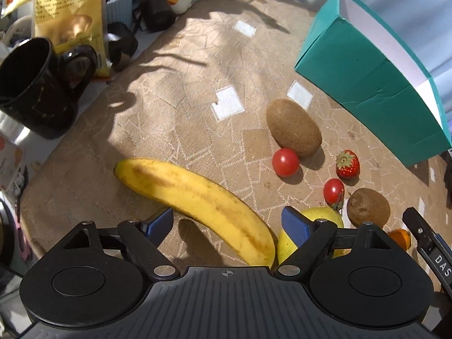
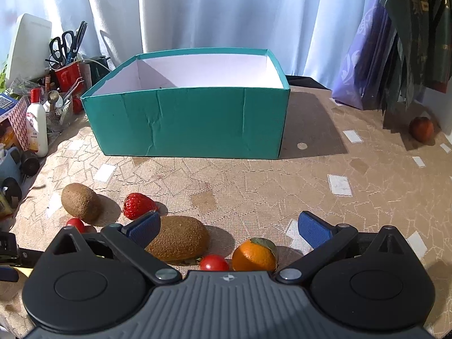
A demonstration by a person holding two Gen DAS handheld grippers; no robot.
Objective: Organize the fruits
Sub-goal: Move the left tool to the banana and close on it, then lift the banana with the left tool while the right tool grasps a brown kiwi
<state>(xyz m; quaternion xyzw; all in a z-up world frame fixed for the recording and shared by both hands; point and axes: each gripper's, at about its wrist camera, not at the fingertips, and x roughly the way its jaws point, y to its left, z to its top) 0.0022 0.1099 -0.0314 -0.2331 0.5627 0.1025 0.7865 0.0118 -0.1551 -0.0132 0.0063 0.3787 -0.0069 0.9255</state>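
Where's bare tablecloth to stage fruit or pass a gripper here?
Free: the cloth between the teal box front wall and the orange, running right toward the purple bag; also the stretch between the black mug and the banana. Crowded: the near cluster of kiwis, strawberry and cherry tomatoes, plus the cluttered left edge.

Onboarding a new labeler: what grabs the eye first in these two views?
The open teal box at the back of the table, apparently empty. Then the banana lying between the left gripper's open fingers. Kiwis, cherry tomatoes, a strawberry and an orange lie scattered before the box.
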